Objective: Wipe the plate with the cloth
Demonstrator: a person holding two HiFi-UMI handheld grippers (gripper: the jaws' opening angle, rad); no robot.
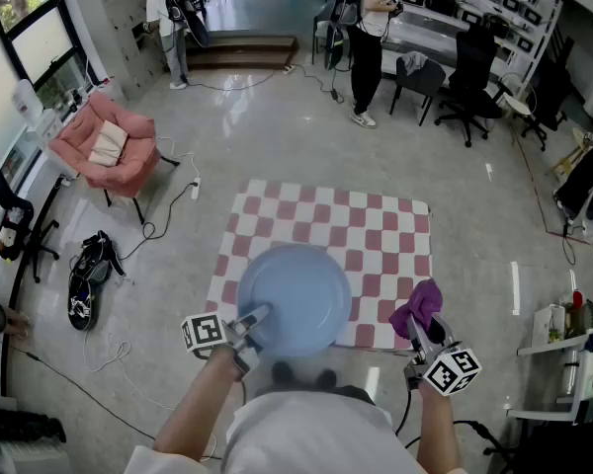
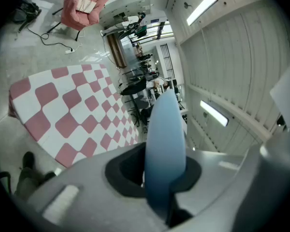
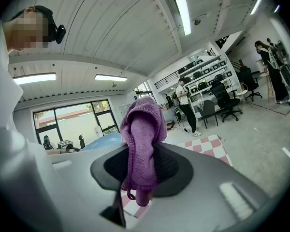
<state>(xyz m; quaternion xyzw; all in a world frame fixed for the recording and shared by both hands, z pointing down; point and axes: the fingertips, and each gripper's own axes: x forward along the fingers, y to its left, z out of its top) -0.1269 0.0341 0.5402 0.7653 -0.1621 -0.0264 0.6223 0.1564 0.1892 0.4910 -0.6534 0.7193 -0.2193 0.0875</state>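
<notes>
Pale blue, round and shallow, the plate (image 1: 295,299) hangs over the near edge of the pink-and-white checked table cover (image 1: 376,230). It appears to be held clear of the cover, not resting on it. The left gripper (image 1: 255,316) pinches it by the near-left rim. In the left gripper view the rim runs edge-on between the two jaws, which are clamped against its two faces. A rim hold of this kind probably serves to leave the whole upper face free for wiping and to steady the plate against the push of a stroke.

The right gripper (image 1: 418,330) has its jaws closed on a bunched purple terry cloth (image 1: 418,304). A rounded wad sticks out beyond the jaw tips and a short tail hangs below them. The wad stands just beside the plate's right rim, apart from it. Wiping has therefore probably not begun, and the protruding wad would meet the glaze before the jaws do.
</notes>
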